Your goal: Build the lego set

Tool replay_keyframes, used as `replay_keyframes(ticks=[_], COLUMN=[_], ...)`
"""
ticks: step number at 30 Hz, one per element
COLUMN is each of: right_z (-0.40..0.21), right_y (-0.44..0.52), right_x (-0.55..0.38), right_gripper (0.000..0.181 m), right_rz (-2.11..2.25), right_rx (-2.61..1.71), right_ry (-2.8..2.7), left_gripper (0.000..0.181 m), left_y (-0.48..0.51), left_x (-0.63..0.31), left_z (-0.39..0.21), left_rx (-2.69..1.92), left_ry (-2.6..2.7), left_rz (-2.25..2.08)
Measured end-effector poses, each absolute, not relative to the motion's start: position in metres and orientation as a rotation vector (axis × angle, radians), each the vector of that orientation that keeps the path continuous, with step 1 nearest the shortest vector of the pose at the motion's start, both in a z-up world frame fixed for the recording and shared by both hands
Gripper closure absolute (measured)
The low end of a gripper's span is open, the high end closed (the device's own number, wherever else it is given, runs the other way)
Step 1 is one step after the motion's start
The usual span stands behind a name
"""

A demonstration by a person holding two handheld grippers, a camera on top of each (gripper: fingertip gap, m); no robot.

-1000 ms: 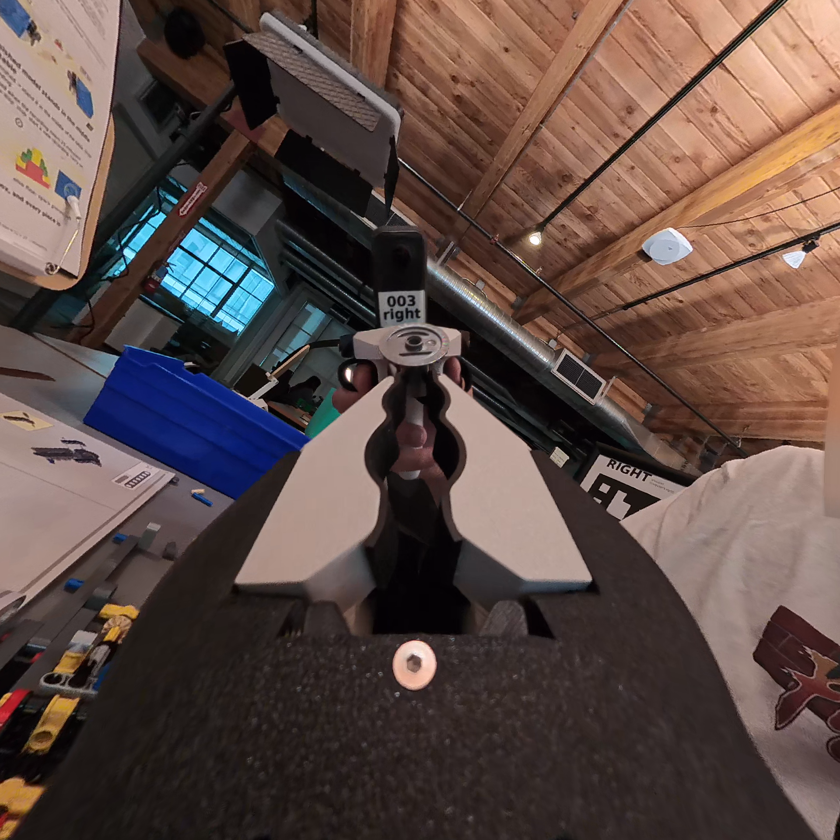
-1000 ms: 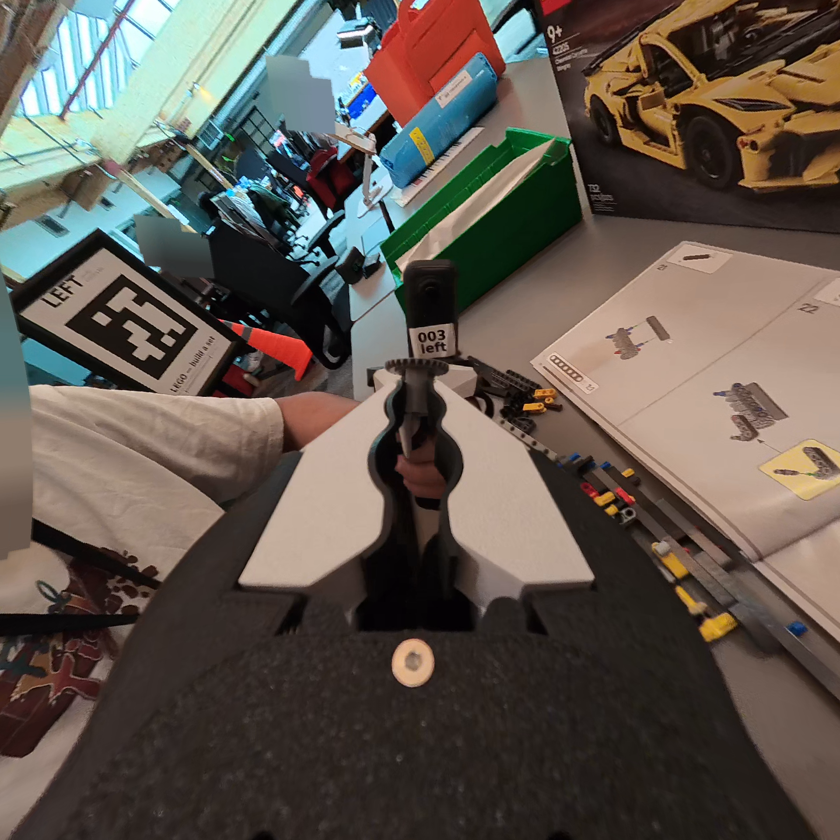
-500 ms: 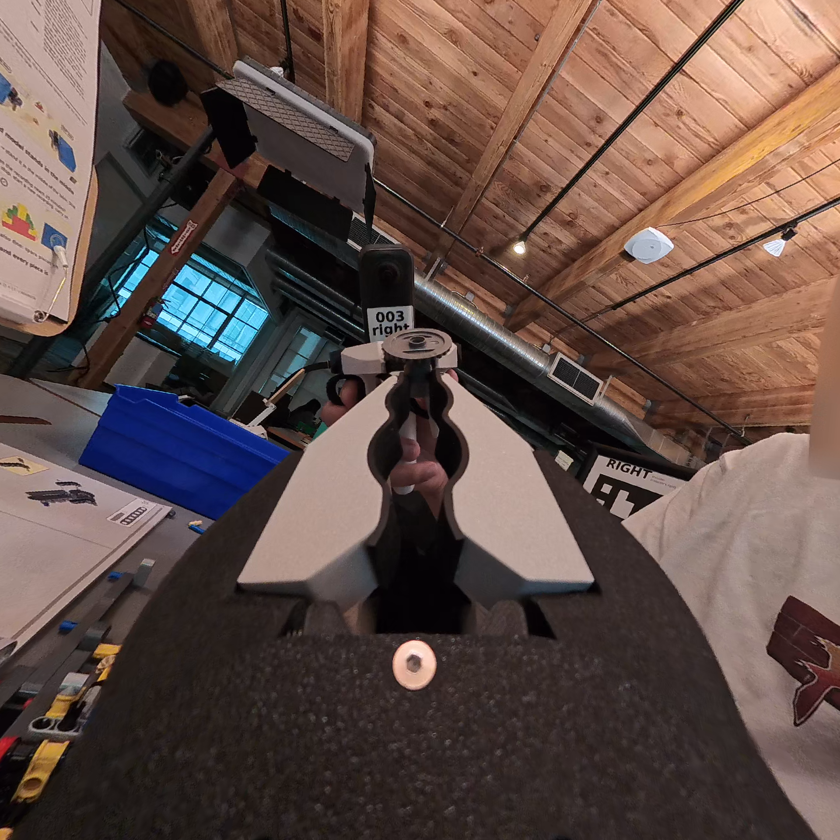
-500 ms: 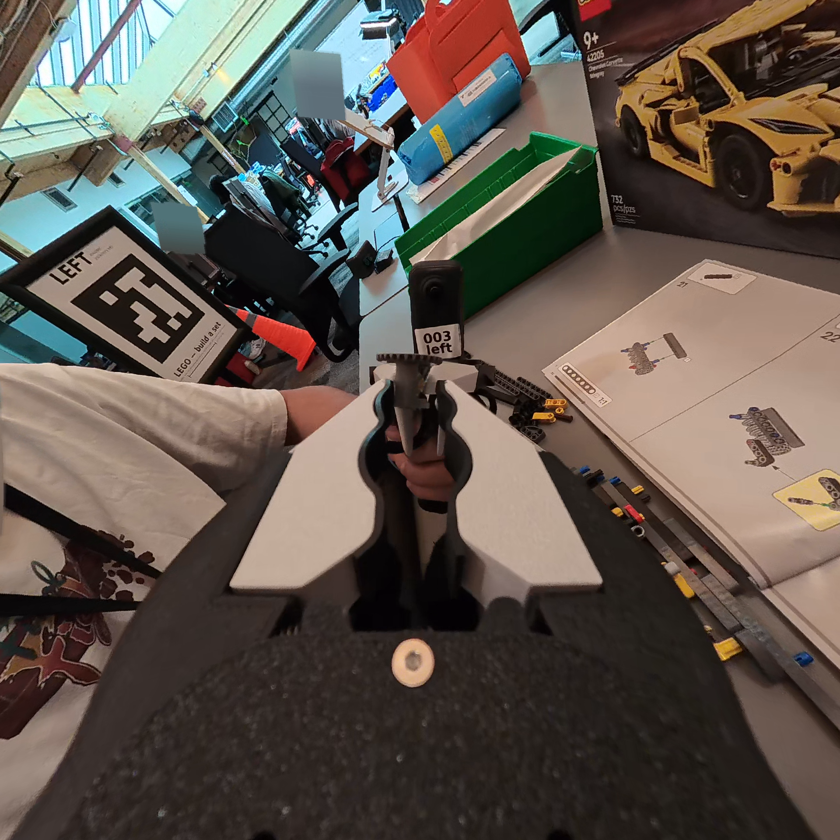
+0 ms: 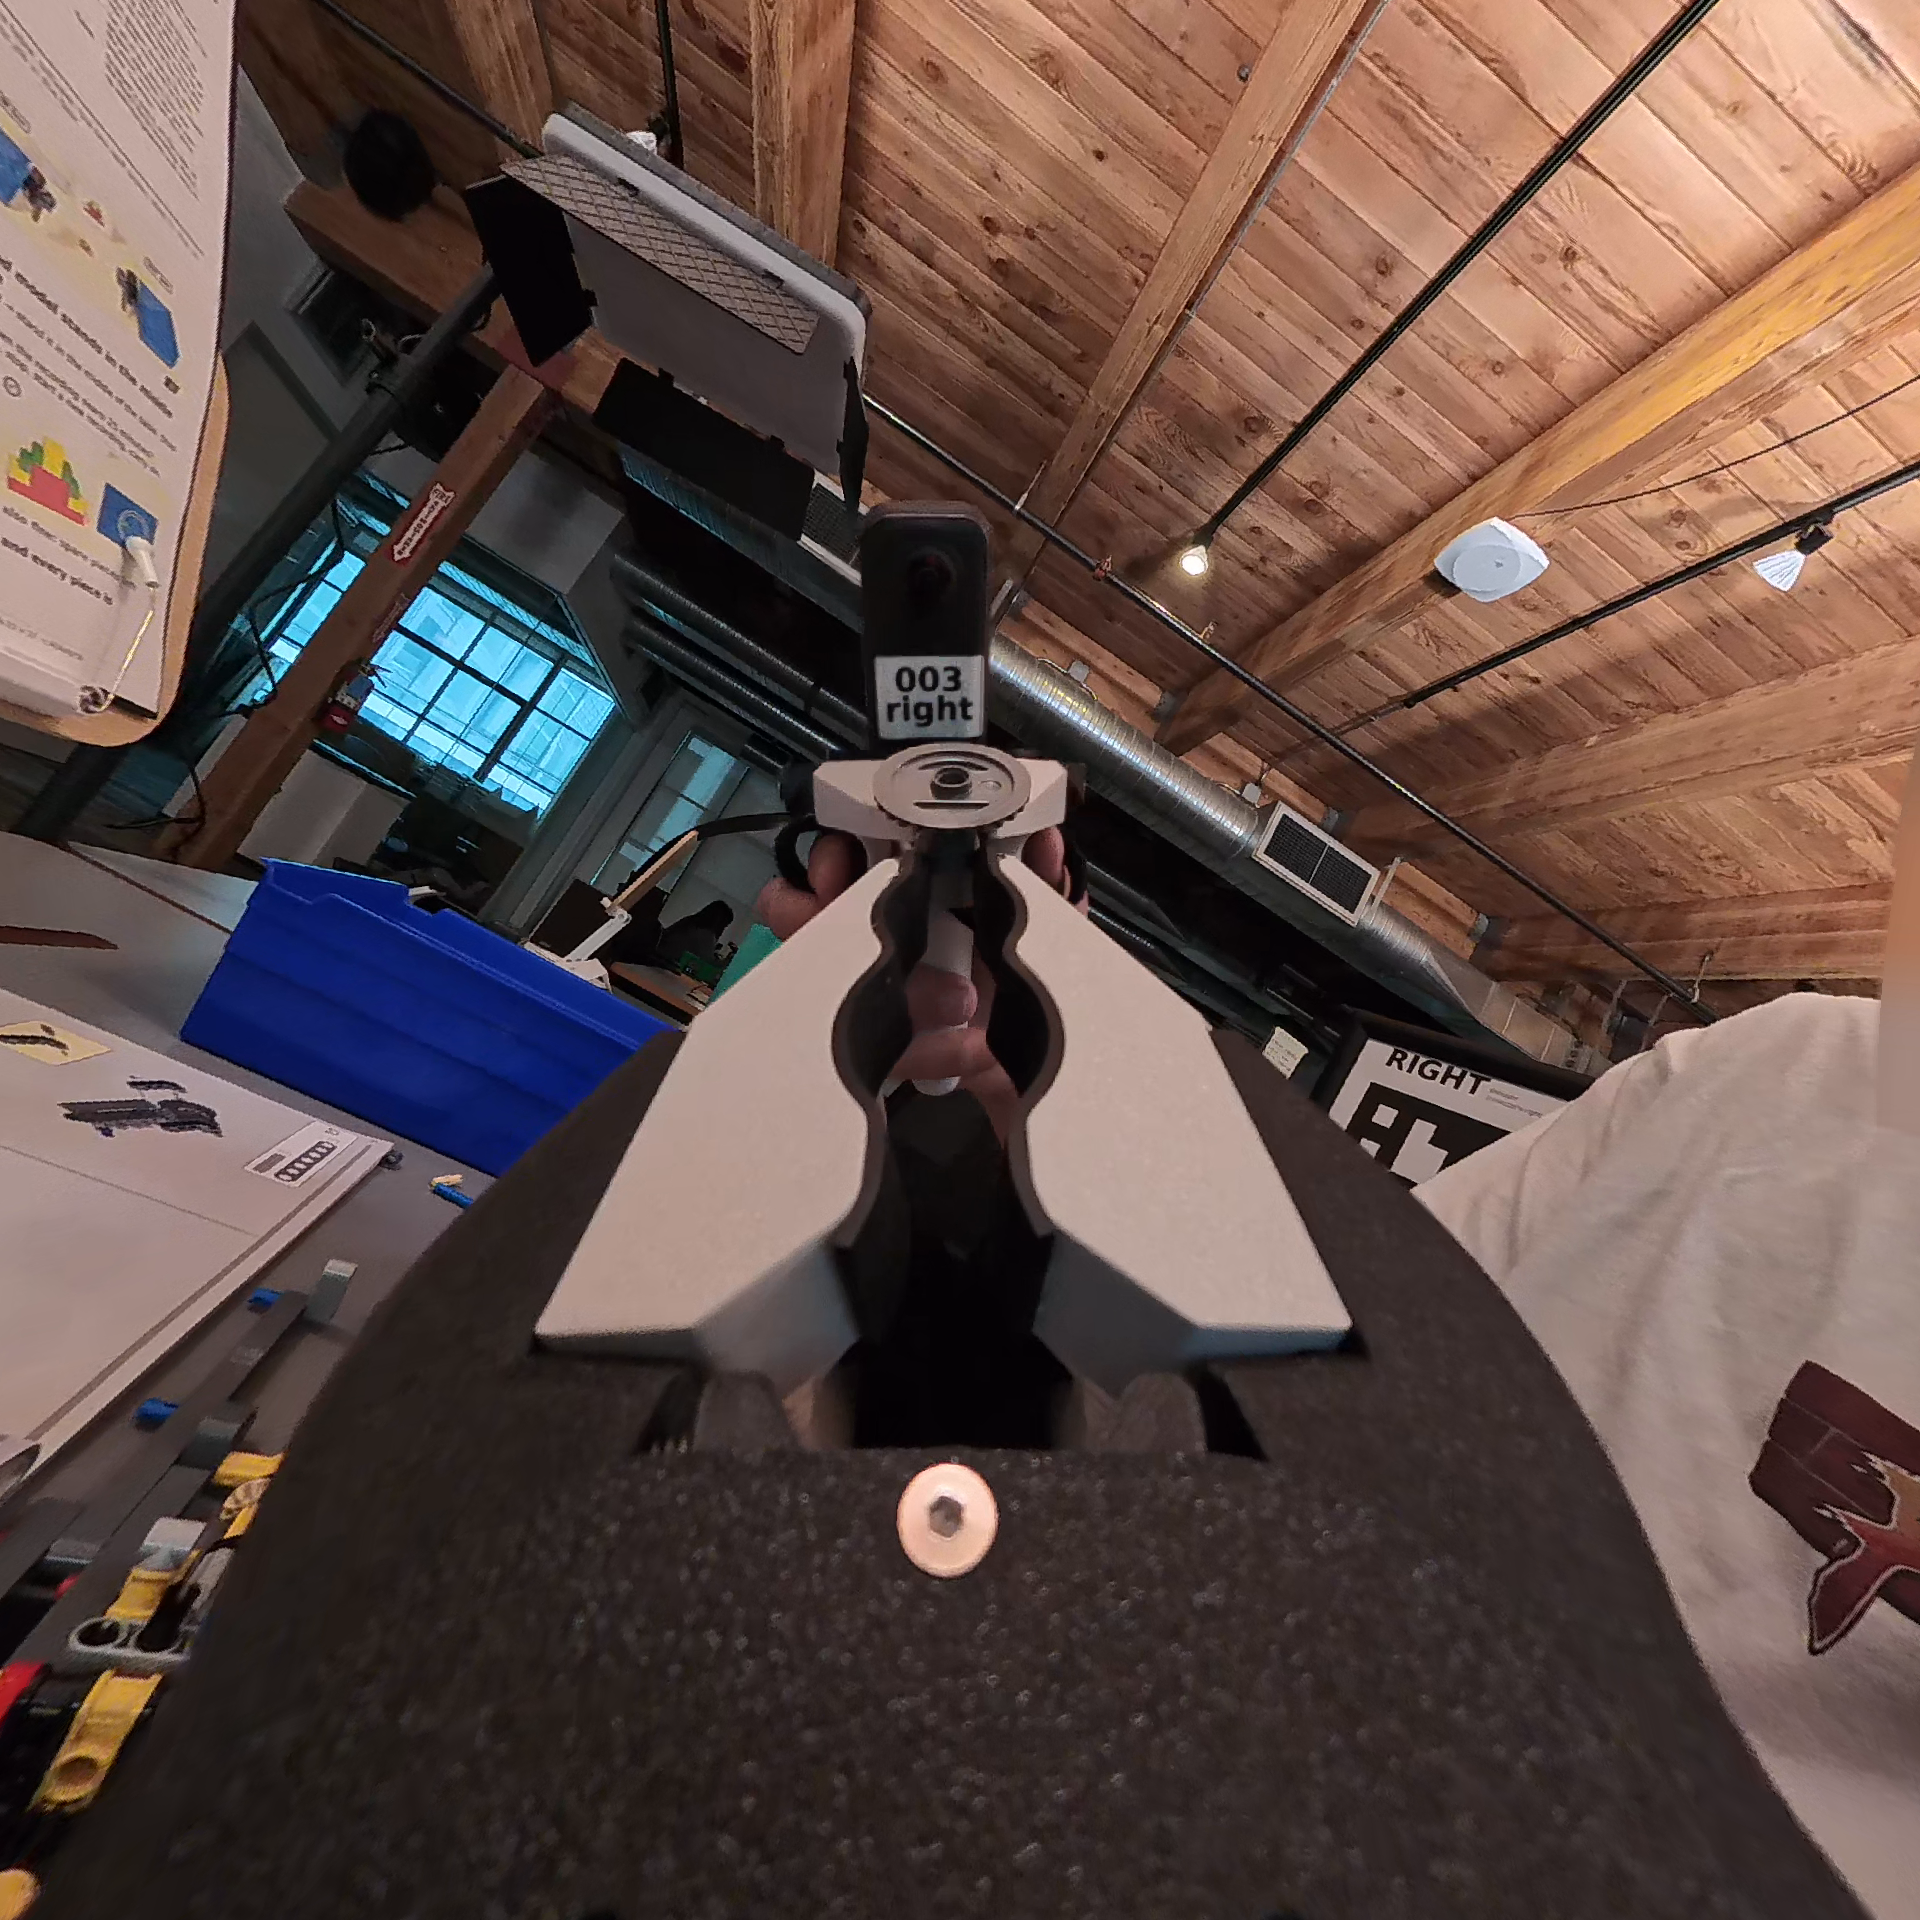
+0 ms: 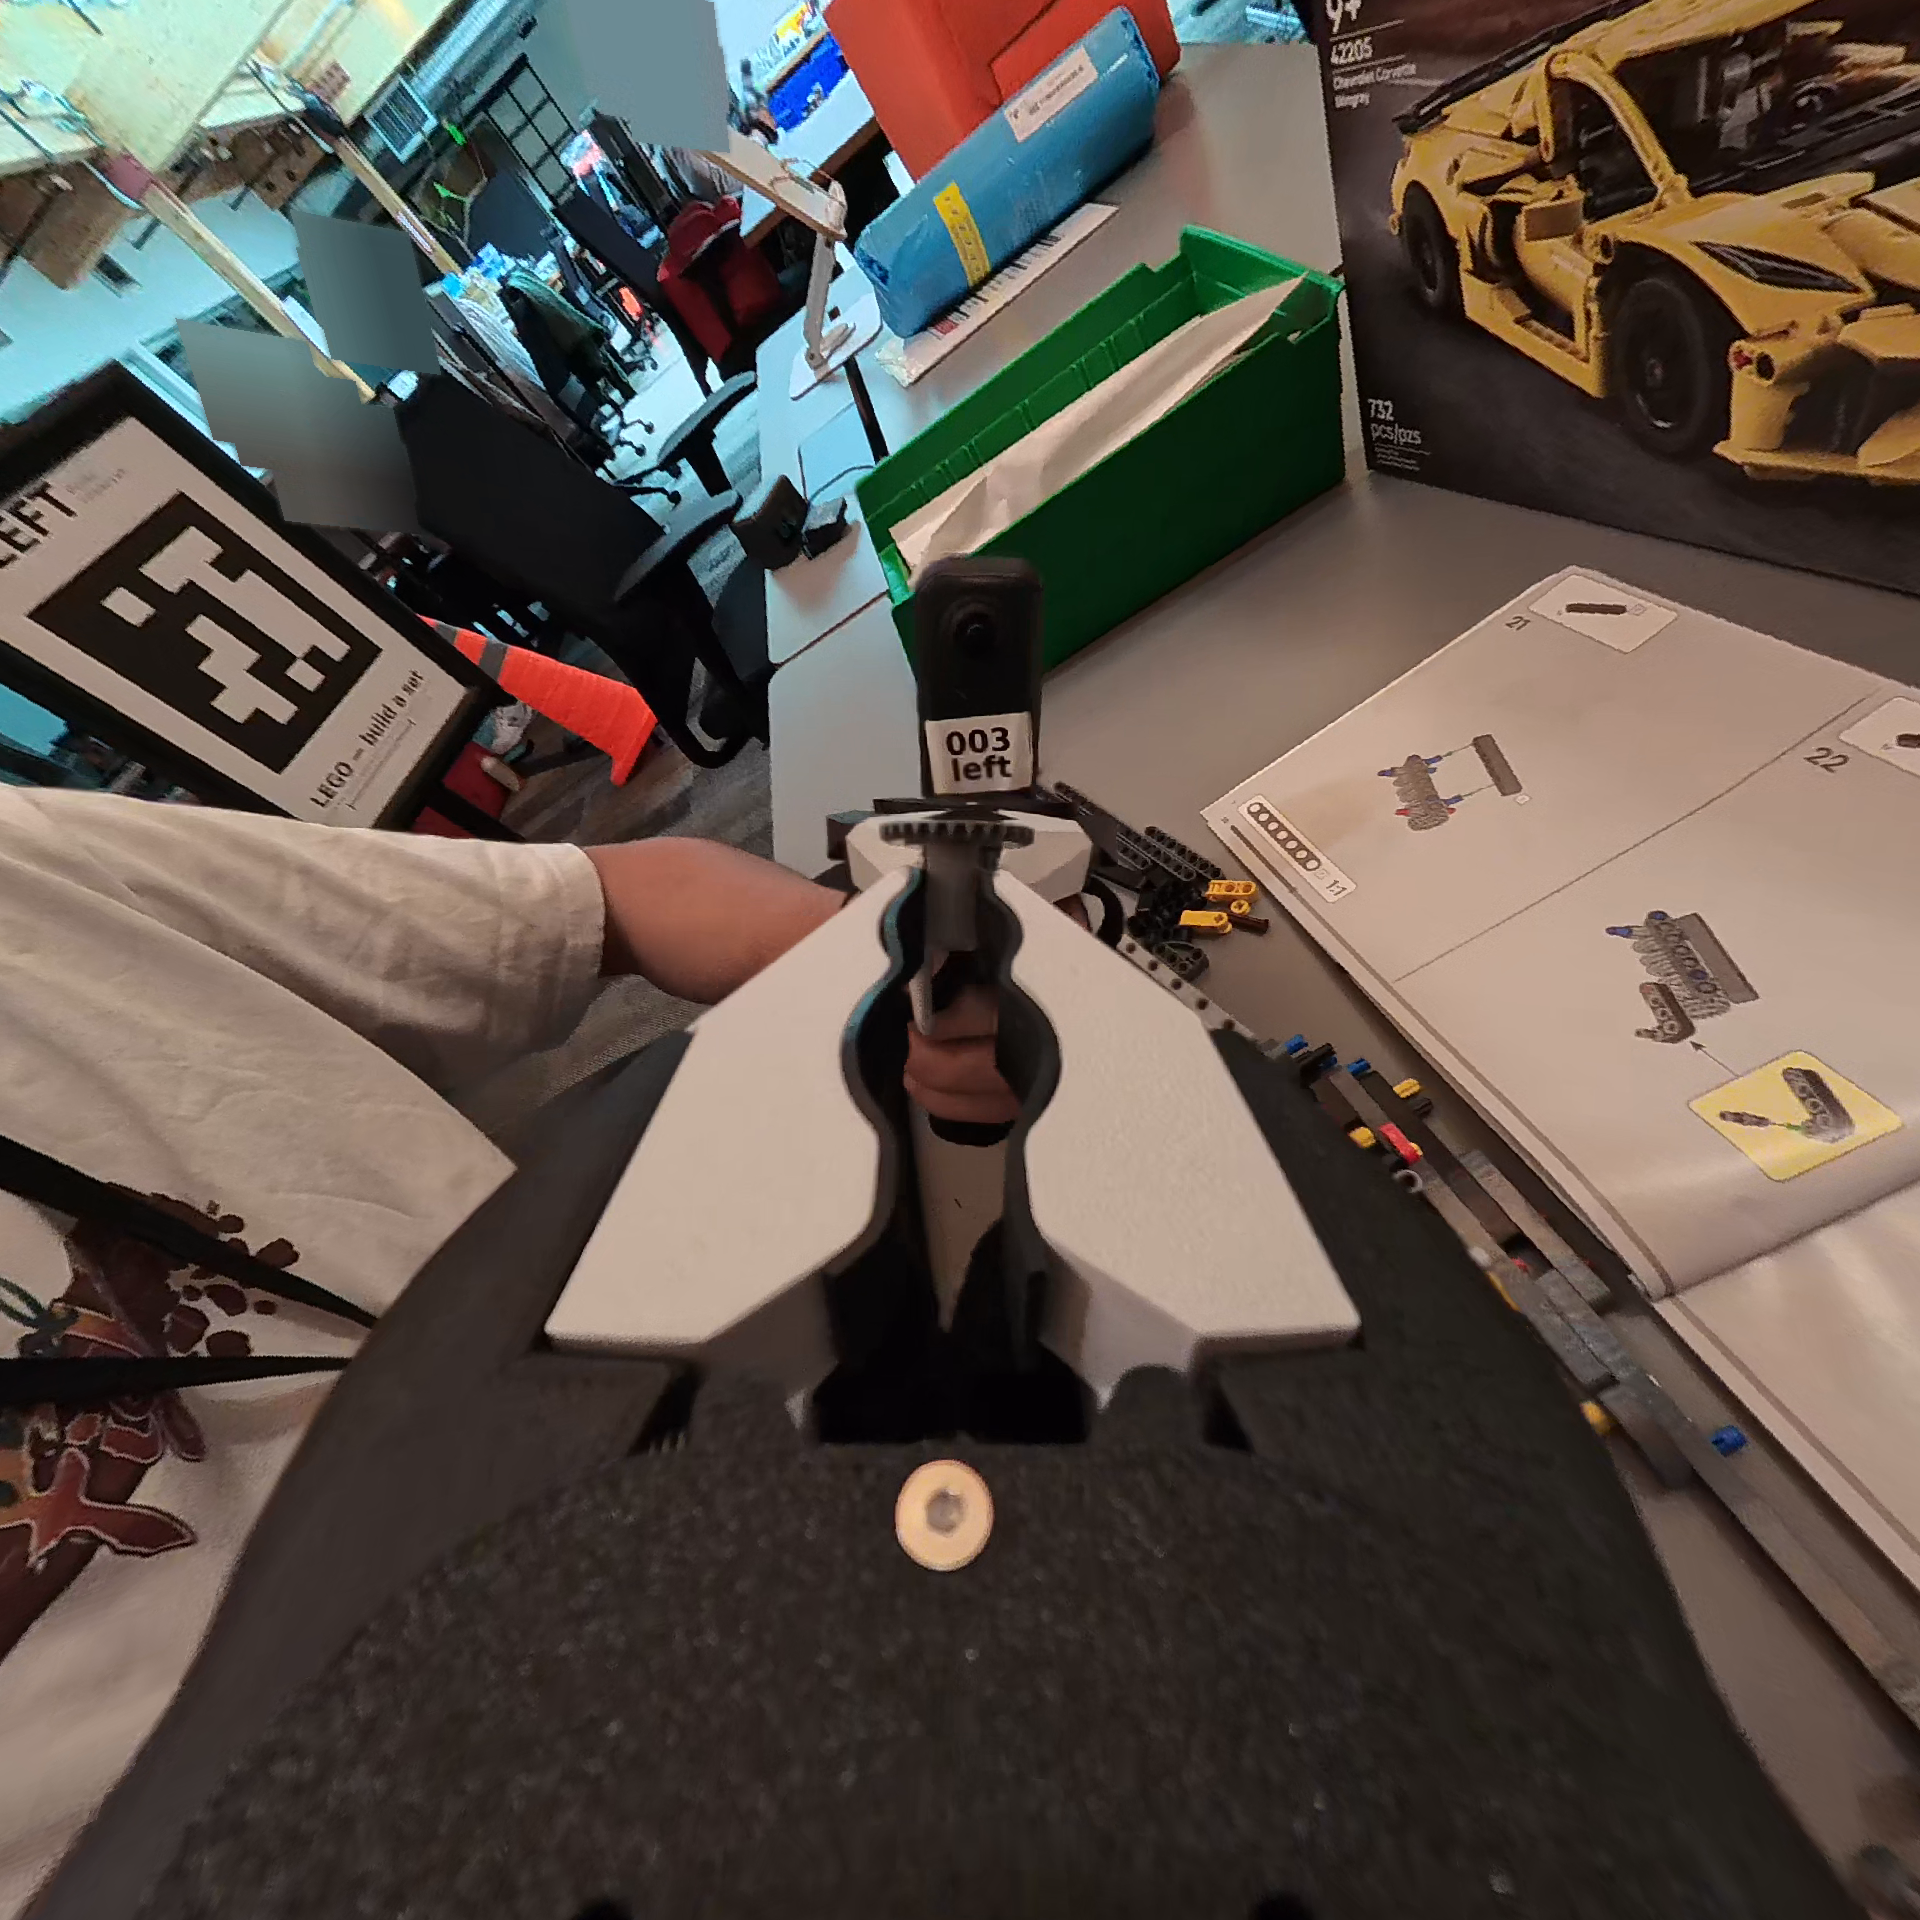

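Note:
My left gripper [image 5: 948, 883] and right gripper [image 6: 958, 894] are held in the air, pointing at each other tip to tip. Each one's jaws stand close together with only a narrow wavy slot between them, and I see nothing held in either. Through each slot I see the other gripper with its black camera, the right one [image 5: 940, 790] and the left one [image 6: 971, 831], and the hand on its handle. Loose black and yellow lego pieces [image 6: 1184, 904] lie on the grey table [image 6: 1299, 623] beside the open instruction booklet [image 6: 1610, 883]. More yellow pieces [image 5: 104, 1704] show at the lower left.
A green bin [image 6: 1143, 488] and the lego box with a yellow car [image 6: 1662, 260] stand at the back of the table. A blue bin [image 5: 395, 1029] stands beyond the booklet [image 5: 135, 1195]. A row of small pieces [image 6: 1392, 1132] runs along the booklet's edge. The person's white shirt [image 5: 1662, 1351] is close by. The tips of both grippers are at nearly the same place.
The right gripper's jaws spread slightly half a second ago and have come back together. Both views have swung a little; the grippers still face each other.

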State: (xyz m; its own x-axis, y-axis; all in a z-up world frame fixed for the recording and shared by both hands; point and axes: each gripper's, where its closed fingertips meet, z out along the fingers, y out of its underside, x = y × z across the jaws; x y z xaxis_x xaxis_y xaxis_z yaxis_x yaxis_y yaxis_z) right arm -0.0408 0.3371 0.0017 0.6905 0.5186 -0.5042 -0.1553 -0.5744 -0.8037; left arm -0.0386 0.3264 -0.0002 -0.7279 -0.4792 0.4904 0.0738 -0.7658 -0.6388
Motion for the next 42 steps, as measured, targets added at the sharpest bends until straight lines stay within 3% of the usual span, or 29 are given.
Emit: replay_keyframes(ticks=[30,42], right_z=[0.007,-0.017], right_y=[0.339,0.328], right_x=[-0.030,-0.038], right_gripper=[0.173,0.173], right_rz=[0.571,0.429], right_rx=[-2.184,-2.282], right_ry=[-0.475,-0.700], left_gripper=[0.178,0.135], left_y=[0.341,0.318], left_x=[-0.030,-0.046], left_z=[-0.008,-0.006], left_rx=[-1.057,-0.858], left_ry=[0.875,1.263], left_rz=[-2.438,-2.159])
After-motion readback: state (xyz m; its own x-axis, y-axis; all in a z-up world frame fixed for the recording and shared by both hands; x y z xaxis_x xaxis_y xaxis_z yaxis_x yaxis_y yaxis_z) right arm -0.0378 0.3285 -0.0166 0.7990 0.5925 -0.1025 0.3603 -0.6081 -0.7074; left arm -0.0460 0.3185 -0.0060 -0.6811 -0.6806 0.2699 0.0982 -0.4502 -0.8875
